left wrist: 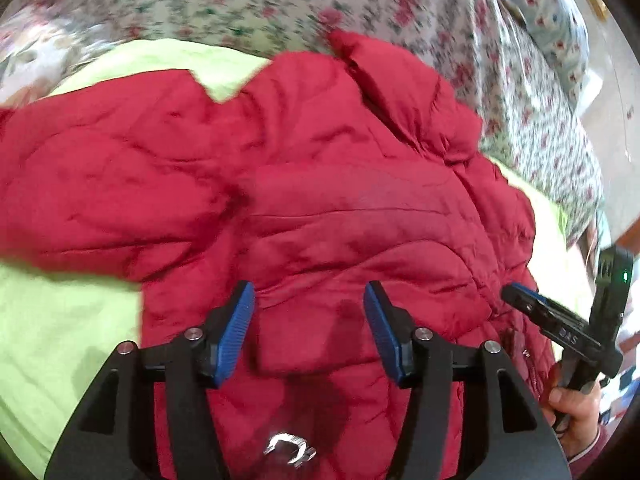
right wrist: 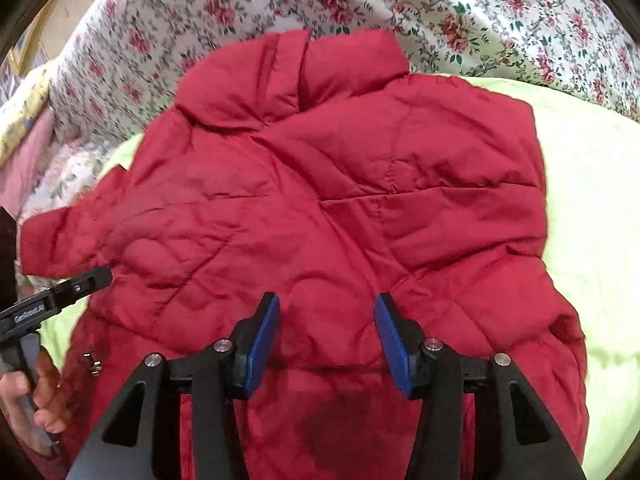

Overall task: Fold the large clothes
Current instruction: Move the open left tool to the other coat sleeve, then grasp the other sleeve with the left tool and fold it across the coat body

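Observation:
A red quilted jacket point(left wrist: 320, 208) lies spread on a lime-green sheet point(left wrist: 48, 320), collar point(right wrist: 304, 68) at the far end. One sleeve point(right wrist: 60, 236) reaches out to the left in the right wrist view. My left gripper point(left wrist: 310, 296) hovers over the jacket's near part, open, with nothing between its blue pads point(left wrist: 240, 332). My right gripper point(right wrist: 327, 304) is likewise open over the red jacket point(right wrist: 320, 208), with only fabric below its pads. Each gripper shows at the edge of the other's view, held by a hand point(left wrist: 572, 396): the right gripper point(left wrist: 520, 294), the left gripper point(right wrist: 100, 276).
A floral bedcover point(right wrist: 480, 8) rises behind the jacket and runs down the right side in the left wrist view point(left wrist: 540, 100). The green sheet point(right wrist: 592, 240) shows bare to the right. A yellow pillow point(right wrist: 24, 116) sits far left. A metal fastener point(left wrist: 290, 450) lies on the near hem.

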Action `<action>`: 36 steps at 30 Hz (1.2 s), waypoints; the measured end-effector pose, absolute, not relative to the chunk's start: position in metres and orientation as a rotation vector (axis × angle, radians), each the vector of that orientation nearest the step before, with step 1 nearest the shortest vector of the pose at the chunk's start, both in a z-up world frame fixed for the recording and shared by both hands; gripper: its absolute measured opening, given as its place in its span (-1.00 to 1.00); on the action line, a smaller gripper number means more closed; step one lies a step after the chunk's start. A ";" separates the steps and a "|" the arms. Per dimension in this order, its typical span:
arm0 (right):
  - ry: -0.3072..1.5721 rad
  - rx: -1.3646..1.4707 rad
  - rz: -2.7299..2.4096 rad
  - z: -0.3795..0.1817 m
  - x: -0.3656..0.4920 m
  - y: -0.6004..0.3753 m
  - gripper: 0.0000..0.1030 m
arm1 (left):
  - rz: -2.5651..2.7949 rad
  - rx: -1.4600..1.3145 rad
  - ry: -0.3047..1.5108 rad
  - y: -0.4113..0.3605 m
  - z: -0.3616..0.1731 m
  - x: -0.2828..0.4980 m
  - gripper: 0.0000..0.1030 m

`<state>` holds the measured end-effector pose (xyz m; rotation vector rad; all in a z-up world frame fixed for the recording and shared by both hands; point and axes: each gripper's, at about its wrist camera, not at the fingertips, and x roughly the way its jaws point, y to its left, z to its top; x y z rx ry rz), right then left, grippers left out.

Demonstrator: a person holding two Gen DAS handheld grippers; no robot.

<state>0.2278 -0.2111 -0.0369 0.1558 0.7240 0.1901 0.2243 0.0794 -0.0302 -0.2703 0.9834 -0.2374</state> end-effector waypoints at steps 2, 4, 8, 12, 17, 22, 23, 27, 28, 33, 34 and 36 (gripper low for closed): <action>0.709 0.167 0.202 -0.033 0.216 -0.212 -0.01 | -0.207 -0.298 0.974 0.094 -0.028 0.219 0.18; 0.700 0.181 0.214 -0.031 0.208 -0.213 -0.01 | -0.185 -0.338 0.969 0.115 -0.029 0.213 0.18; 0.680 0.204 0.226 -0.026 0.190 -0.217 -0.01 | -0.114 -0.370 0.966 0.146 -0.033 0.206 0.18; 0.672 0.217 0.232 -0.024 0.179 -0.221 -0.01 | -0.034 -0.435 0.962 0.189 -0.037 0.200 0.24; 0.659 0.230 0.244 -0.022 0.161 -0.224 -0.01 | 0.117 -0.473 0.936 0.247 -0.034 0.191 0.34; 0.662 0.231 0.249 -0.023 0.150 -0.226 -0.01 | 0.266 -0.566 0.865 0.309 -0.033 0.175 0.34; 0.664 0.230 0.250 -0.024 0.149 -0.226 -0.01 | 0.295 -0.579 0.854 0.320 -0.034 0.173 0.34; 0.672 0.226 0.258 -0.027 0.145 -0.224 -0.01 | 0.359 -0.615 0.823 0.353 -0.038 0.173 0.35; 0.675 0.223 0.257 -0.028 0.144 -0.224 -0.01 | 0.378 -0.621 0.812 0.359 -0.038 0.174 0.35; 0.684 0.218 0.253 -0.030 0.140 -0.225 -0.01 | 0.426 -0.675 0.751 0.392 -0.037 0.188 0.34; 0.684 0.217 0.252 -0.030 0.139 -0.225 -0.01 | 0.428 -0.683 0.741 0.397 -0.036 0.190 0.34; 0.686 0.209 0.247 -0.030 0.137 -0.226 -0.01 | 0.429 -0.692 0.719 0.402 -0.033 0.198 0.34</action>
